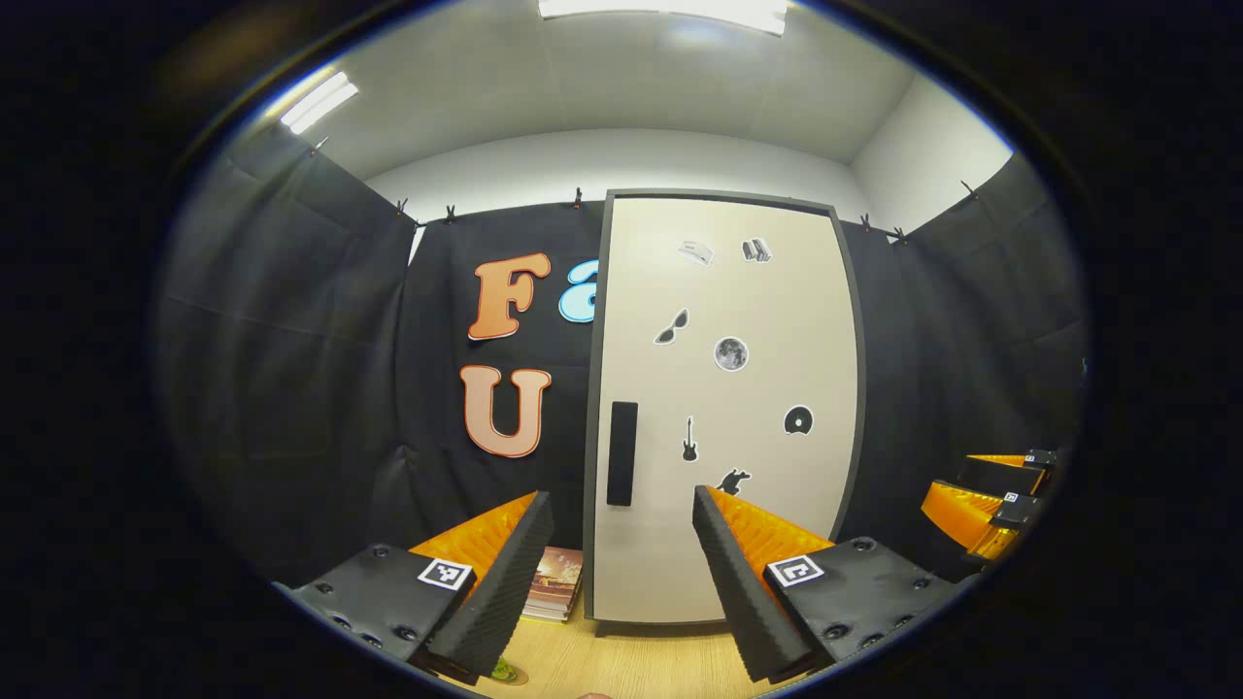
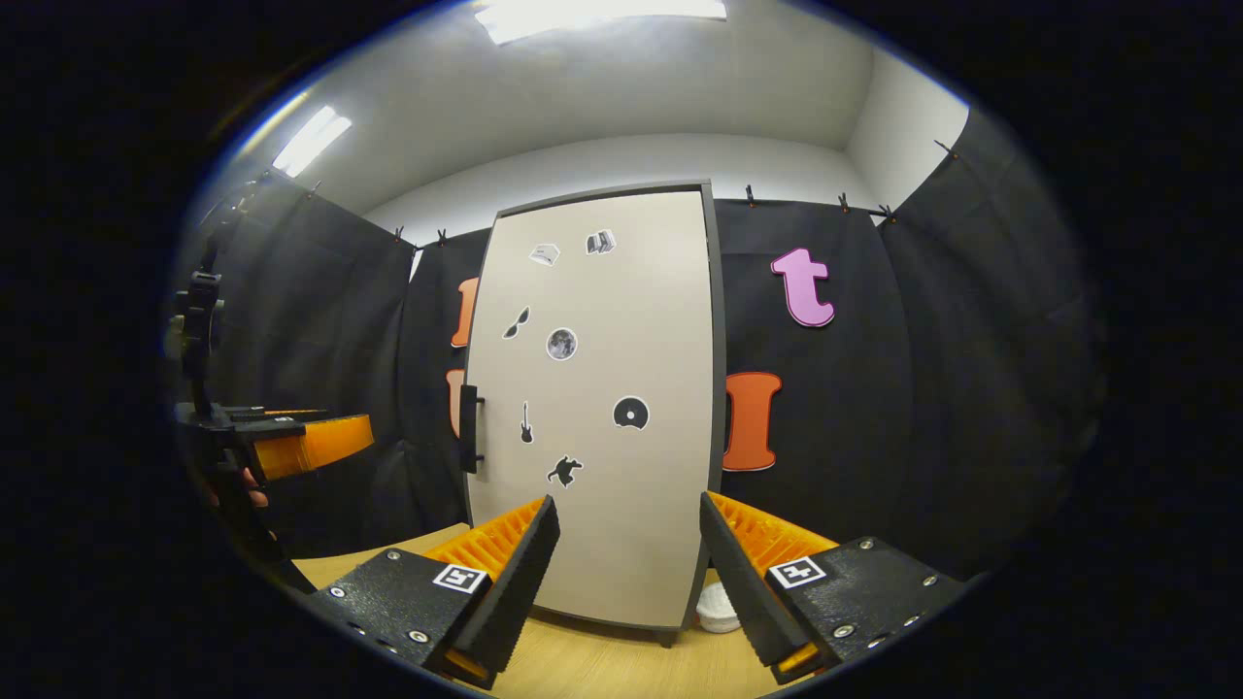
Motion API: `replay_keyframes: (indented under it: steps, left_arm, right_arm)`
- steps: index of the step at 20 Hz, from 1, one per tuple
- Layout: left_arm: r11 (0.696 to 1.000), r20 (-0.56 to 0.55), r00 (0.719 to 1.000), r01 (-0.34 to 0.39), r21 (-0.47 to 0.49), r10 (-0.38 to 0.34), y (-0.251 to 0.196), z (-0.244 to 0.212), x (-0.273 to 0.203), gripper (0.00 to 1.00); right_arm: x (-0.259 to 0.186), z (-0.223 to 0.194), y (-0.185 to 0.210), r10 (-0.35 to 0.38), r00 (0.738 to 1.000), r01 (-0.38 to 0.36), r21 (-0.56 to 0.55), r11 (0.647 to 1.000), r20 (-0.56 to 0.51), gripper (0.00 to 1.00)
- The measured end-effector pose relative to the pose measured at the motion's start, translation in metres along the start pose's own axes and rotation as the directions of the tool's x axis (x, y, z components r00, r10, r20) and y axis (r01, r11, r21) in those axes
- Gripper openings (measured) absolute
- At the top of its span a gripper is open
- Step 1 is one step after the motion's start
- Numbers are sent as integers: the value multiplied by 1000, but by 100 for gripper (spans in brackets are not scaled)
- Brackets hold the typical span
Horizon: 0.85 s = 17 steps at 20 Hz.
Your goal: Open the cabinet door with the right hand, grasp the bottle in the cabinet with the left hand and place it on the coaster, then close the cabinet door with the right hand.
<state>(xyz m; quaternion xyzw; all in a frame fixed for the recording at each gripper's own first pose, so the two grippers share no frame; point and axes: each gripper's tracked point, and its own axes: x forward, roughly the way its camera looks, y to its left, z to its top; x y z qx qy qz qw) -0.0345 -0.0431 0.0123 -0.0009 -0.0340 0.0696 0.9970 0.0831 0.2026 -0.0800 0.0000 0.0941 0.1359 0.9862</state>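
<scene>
The cabinet stands upright on the wooden table, its beige door closed and dotted with small stickers. A black vertical handle sits on the door's left edge, and it is also in the right gripper view. My left gripper is open, short of the door and level with the handle. My right gripper is open too, facing the door's lower middle without touching it. The closed door hides whatever is inside. The right gripper also appears at the far right of the left gripper view.
A stack of books lies left of the cabinet's foot. A small green item peeks out under my left finger. A white round object sits by the cabinet's right corner. The left gripper and the hand holding it hover at the left.
</scene>
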Motion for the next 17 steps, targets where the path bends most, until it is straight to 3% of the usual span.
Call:
replay_keyframes:
  steps: [17]
  left_arm:
    - [998,38,999,17,55,-19,9,22,-21,93]
  right_arm:
    - [-32,26,12,0,998,0,8,1000,55,90]
